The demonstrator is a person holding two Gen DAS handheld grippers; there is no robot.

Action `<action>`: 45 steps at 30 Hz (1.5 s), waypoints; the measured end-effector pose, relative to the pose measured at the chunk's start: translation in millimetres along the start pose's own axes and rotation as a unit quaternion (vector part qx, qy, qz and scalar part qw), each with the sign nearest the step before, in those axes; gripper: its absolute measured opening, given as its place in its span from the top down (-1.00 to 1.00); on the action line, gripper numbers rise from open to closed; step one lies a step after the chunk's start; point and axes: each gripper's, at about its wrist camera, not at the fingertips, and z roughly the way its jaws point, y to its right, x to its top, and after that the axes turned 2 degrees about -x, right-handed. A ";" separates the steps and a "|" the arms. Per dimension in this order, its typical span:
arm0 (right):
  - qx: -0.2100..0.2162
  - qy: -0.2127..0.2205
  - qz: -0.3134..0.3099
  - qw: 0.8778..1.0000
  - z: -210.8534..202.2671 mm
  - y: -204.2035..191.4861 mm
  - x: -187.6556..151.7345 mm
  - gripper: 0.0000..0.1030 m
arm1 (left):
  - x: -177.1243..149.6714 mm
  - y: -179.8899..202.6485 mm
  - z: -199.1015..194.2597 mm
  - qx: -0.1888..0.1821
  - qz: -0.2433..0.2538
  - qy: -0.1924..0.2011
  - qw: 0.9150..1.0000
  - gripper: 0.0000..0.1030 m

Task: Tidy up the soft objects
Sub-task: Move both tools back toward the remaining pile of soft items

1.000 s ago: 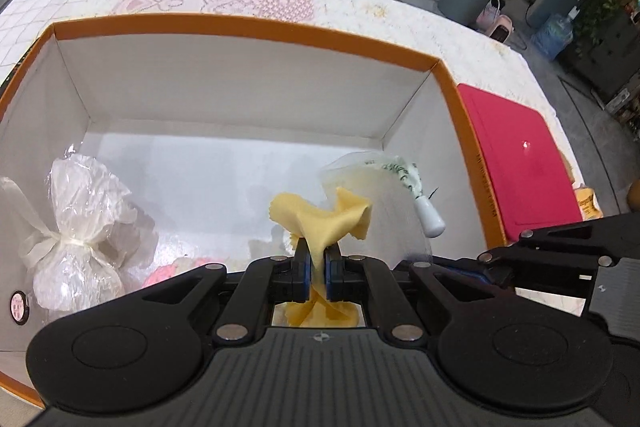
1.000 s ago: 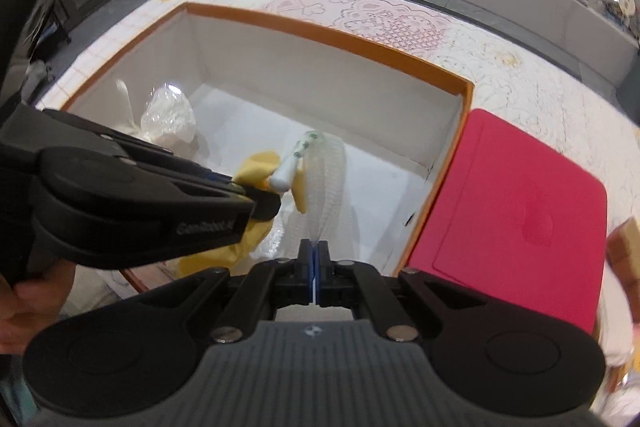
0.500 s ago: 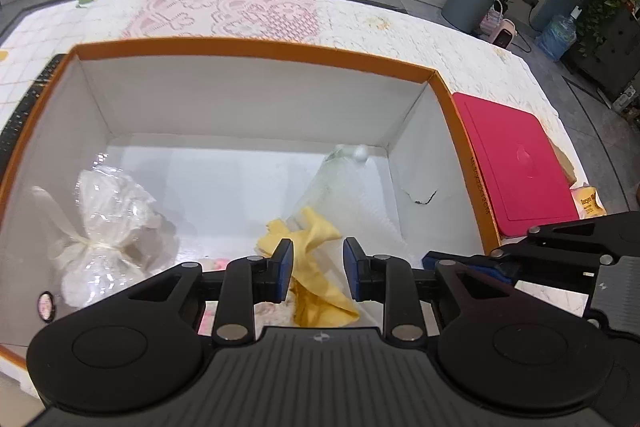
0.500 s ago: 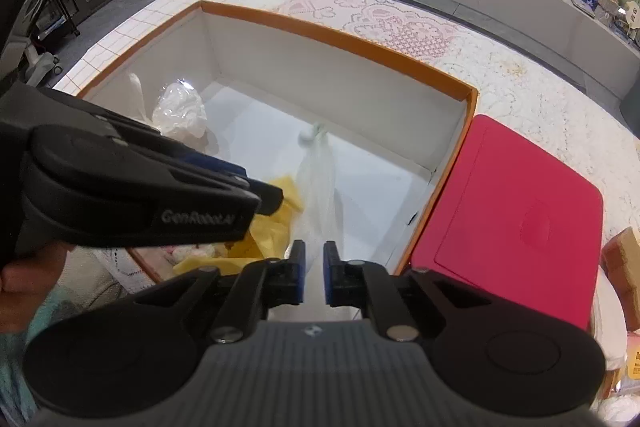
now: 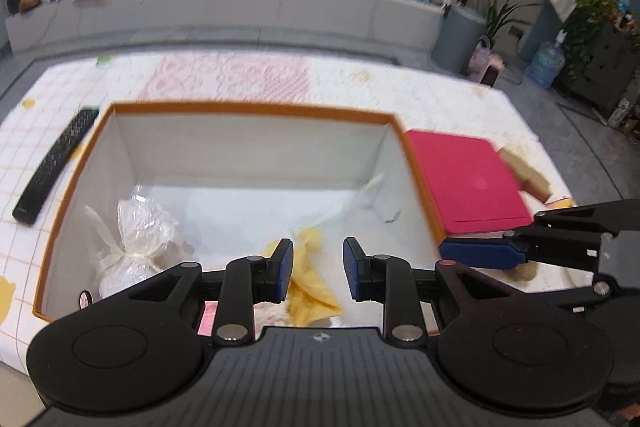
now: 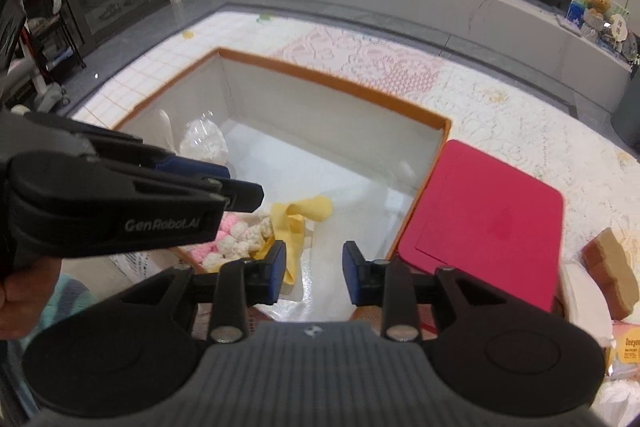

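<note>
A: What can't we make out here?

B: A fair bit. The near part of the orange-rimmed box (image 5: 248, 109) is hidden behind our left gripper (image 5: 318, 269), so the lower end of the yellow cloth (image 5: 310, 291) is cut off. The clear bag (image 5: 352, 205) lying beside the cloth is pale against the white floor; we can barely trace its edges. The left wrist view is also blurred.

A: And from the right wrist?

B: Our right gripper (image 6: 314, 277) covers the box's near edge. The pink and white fluffy item (image 6: 236, 237) is half hidden under the left gripper's body. At the right edge, a brown block (image 6: 610, 273) and some packets are cropped.

A: Are we holding anything?

B: No. Both grippers have their blue pads spread wide with nothing between them.

A: Where is the cloth, then?

B: On the box floor, crumpled, below and between the left gripper's spread pads, apart from them. A knotted plastic bag (image 5: 138, 241) sits at the left wall. The red lid (image 5: 466, 181) lies just right of the box, a remote (image 5: 56, 165) to its left.
</note>
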 end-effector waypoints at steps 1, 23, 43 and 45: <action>0.000 0.006 0.002 1.000 -6.7 0.3 -2.1 0.39 | -1.3 5.2 -6.3 -0.003 0.004 0.010 1.000 0.39; -0.100 0.049 0.122 0.986 -148.5 116.0 -122.2 0.20 | -43.3 148.8 -15.2 -0.151 0.105 0.045 0.982 0.39; -0.111 -0.131 0.284 0.943 -101.7 255.1 -217.8 0.17 | -60.0 248.4 81.0 -0.179 0.180 -0.098 0.962 0.39; -0.101 -0.152 0.282 0.942 -90.3 260.8 -219.4 0.16 | -60.8 255.0 94.3 -0.177 0.183 -0.113 0.960 0.39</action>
